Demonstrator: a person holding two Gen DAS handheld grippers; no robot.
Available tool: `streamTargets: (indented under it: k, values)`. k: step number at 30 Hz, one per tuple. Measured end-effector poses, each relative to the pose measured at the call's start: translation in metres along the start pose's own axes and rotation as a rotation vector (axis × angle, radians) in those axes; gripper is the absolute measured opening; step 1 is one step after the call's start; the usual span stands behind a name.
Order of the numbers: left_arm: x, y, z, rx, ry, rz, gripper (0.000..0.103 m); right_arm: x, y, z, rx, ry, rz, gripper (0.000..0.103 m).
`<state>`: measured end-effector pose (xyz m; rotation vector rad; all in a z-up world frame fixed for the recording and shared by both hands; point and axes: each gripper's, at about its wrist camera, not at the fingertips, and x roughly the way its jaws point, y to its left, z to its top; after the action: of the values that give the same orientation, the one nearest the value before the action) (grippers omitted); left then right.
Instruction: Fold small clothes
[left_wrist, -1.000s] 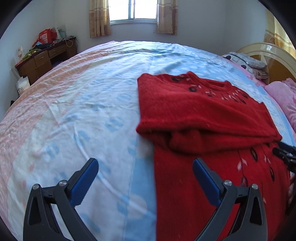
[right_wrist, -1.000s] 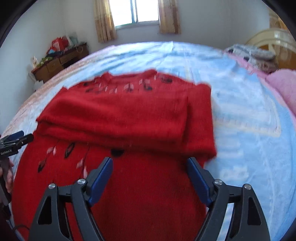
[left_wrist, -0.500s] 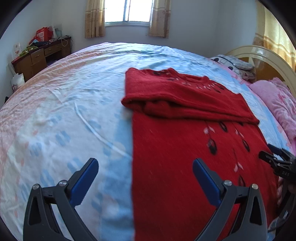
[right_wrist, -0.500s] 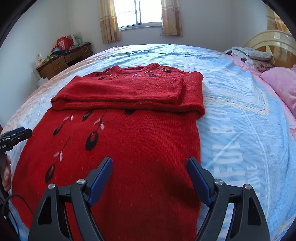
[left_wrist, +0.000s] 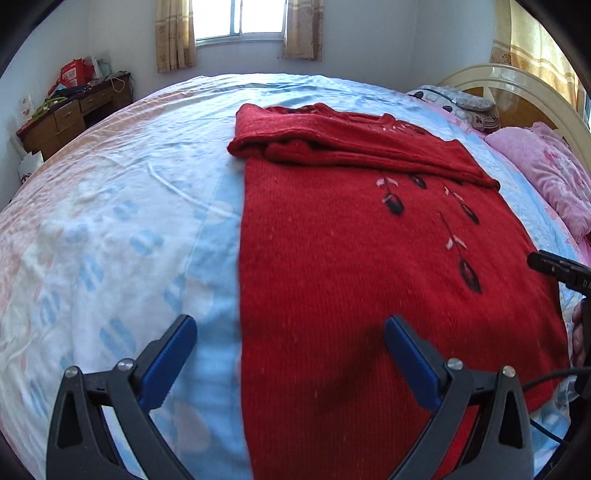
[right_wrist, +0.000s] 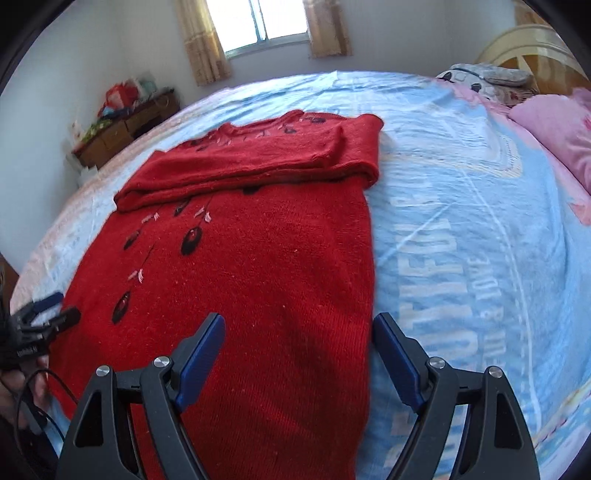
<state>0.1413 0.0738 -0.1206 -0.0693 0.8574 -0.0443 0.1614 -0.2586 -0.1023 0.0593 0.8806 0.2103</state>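
Observation:
A red knitted sweater (left_wrist: 351, 258) (right_wrist: 258, 258) with dark leaf motifs lies flat on the bed, its sleeves folded across the chest at the far end. My left gripper (left_wrist: 290, 339) hovers open over the sweater's left edge near the hem, one finger above the sheet and one above the knit. At the sweater's right edge near the hem, my right gripper (right_wrist: 299, 339) is open too and straddles that edge. Nothing is between either pair of fingers. Each gripper shows at the side of the other's view.
The bed (left_wrist: 110, 221) has a pale blue and pink patterned sheet. Pink pillows (left_wrist: 546, 173) and a cream headboard (left_wrist: 517, 85) are on the right. A wooden desk (left_wrist: 70, 114) with clutter stands by the left wall, under a curtained window (left_wrist: 240, 18).
Both grippers have drawn back from the folded sleeves toward the hem, so more of the sweater's body shows ahead of them. Both have stayed open.

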Motion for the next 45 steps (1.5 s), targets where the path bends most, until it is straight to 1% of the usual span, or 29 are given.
streamTargets:
  k: [2,3,5,6,7,8,10,13,16,19,21,24,25,27,29,31,33,35,38,40,42,43,44,45]
  values:
    - [-0.005,0.001,-0.007,-0.009,0.003,-0.011,0.103,-0.003,0.002,0.0,0.002,0.031,0.007,0.083]
    - [-0.009,0.002,-0.012,-0.017,0.003,-0.022,0.103,-0.006,0.002,0.0,0.021,0.054,0.045,0.083]
    - [-0.014,0.001,-0.017,-0.035,-0.003,-0.036,0.102,-0.013,-0.002,-0.001,0.076,0.07,0.104,0.083]
    - [-0.015,0.001,-0.017,-0.053,0.003,-0.056,0.101,-0.017,-0.004,-0.001,0.101,0.072,0.127,0.083]
    - [-0.016,-0.001,-0.017,-0.057,0.004,-0.069,0.095,-0.023,-0.004,-0.003,0.109,0.07,0.14,0.083]
    - [-0.017,-0.002,-0.018,-0.055,-0.001,-0.076,0.088,-0.028,-0.003,-0.004,0.1,0.066,0.137,0.083]
    - [-0.019,-0.006,-0.019,-0.037,0.0,-0.073,0.084,-0.038,0.0,-0.011,0.072,0.056,0.111,0.083]
    - [-0.022,-0.007,-0.026,-0.05,0.009,-0.074,0.079,-0.047,-0.001,-0.027,0.049,0.088,0.096,0.083]
    - [-0.029,-0.008,-0.036,-0.056,0.031,-0.097,0.079,-0.056,0.0,-0.046,0.014,0.119,0.068,0.083]
    - [-0.036,-0.005,-0.048,-0.043,0.052,-0.115,0.079,-0.061,-0.001,-0.062,-0.007,0.125,0.047,0.083]
    - [-0.044,-0.001,-0.058,-0.028,0.063,-0.124,0.074,-0.058,-0.004,-0.071,0.013,0.136,0.061,0.083]
    - [-0.05,0.005,-0.066,-0.053,0.068,-0.147,0.066,-0.052,-0.006,-0.078,0.032,0.159,0.073,0.083]
    - [-0.051,0.007,-0.067,-0.064,0.064,-0.15,0.059,-0.051,-0.004,-0.08,0.018,0.164,0.063,0.083]
    - [-0.051,0.01,-0.068,-0.091,0.067,-0.154,0.054,-0.052,0.0,-0.081,-0.017,0.168,0.045,0.083]
    - [-0.052,0.01,-0.068,-0.102,0.07,-0.151,0.045,-0.053,0.004,-0.083,-0.032,0.174,0.046,0.082]
    - [-0.054,0.009,-0.069,-0.114,0.079,-0.158,0.041,-0.055,0.003,-0.084,-0.027,0.177,0.054,0.082]
    - [-0.052,0.004,-0.073,-0.097,0.094,-0.168,0.041,-0.054,0.001,-0.086,-0.019,0.188,0.059,0.081]
    - [-0.047,0.0,-0.076,-0.066,0.104,-0.15,0.041,-0.052,0.0,-0.088,-0.013,0.2,0.069,0.081]
    - [-0.047,0.002,-0.077,-0.081,0.099,-0.162,0.041,-0.052,0.0,-0.091,-0.013,0.203,0.077,0.079]
    - [-0.048,0.005,-0.077,-0.093,0.098,-0.174,0.041,-0.054,-0.001,-0.092,-0.003,0.208,0.096,0.07]
    - [-0.051,0.008,-0.076,-0.109,0.083,-0.181,0.025,-0.055,-0.005,-0.094,0.001,0.216,0.099,0.056]
    - [-0.051,0.01,-0.075,-0.116,0.082,-0.194,0.01,-0.057,-0.007,-0.095,0.003,0.215,0.097,0.051]
    - [-0.05,0.013,-0.074,-0.132,0.086,-0.223,0.01,-0.058,-0.01,-0.095,0.017,0.214,0.109,0.035]
    - [-0.049,0.015,-0.074,-0.14,0.086,-0.236,0.01,-0.058,-0.014,-0.095,0.044,0.218,0.142,0.011]
